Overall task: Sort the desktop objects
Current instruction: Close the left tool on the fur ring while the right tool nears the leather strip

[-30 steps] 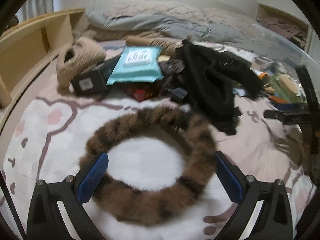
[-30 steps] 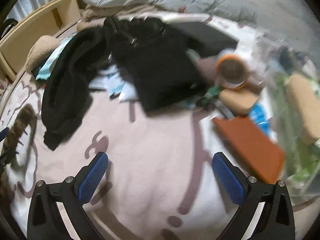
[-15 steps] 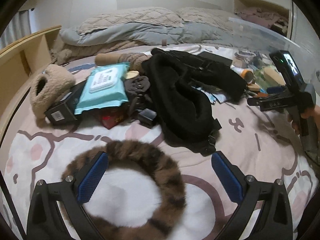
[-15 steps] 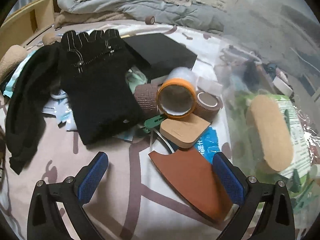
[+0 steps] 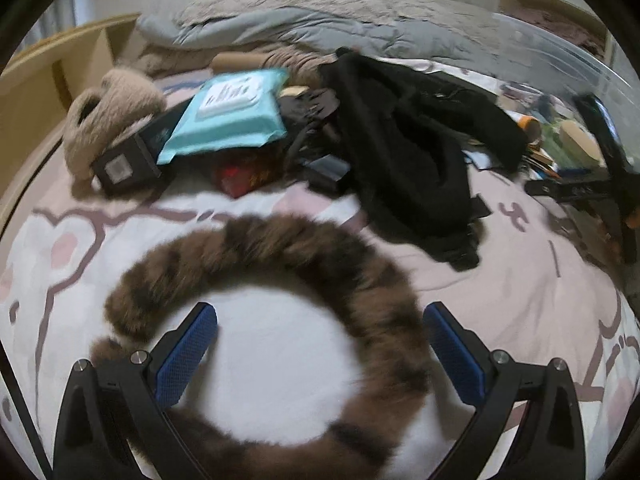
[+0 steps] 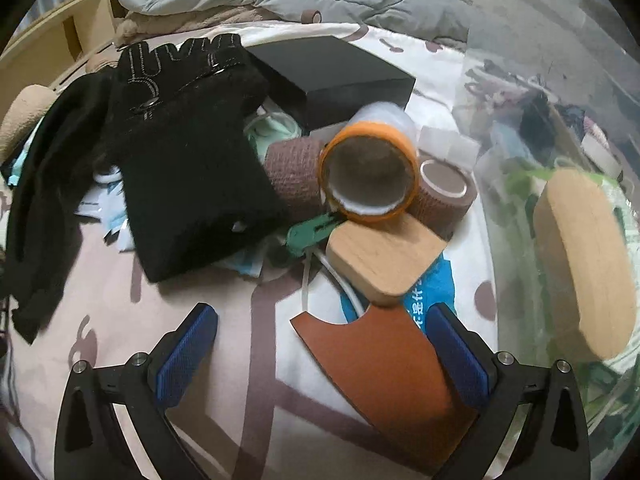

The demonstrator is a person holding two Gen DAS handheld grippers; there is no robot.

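My left gripper [image 5: 320,354]: two black fingers, each faced inside with a blue pad [image 5: 186,356] of fine cross-hatch texture. Fingers join an angular black frame with triangular cut-outs at 7 and 5 o'clock of the view. Two round silver screw heads [image 5: 136,357] sit on each shoulder of the frame.

My right gripper [image 6: 322,356]: same build, with black fingers, textured blue pads [image 6: 458,360], paired silver screws [image 6: 502,357] and triangular openings in the black frame.

In the left wrist view at 3 o'clock, the right gripper shows from outside as a black bar-and-post body [image 5: 600,184], blurred; markings on it are unreadable.
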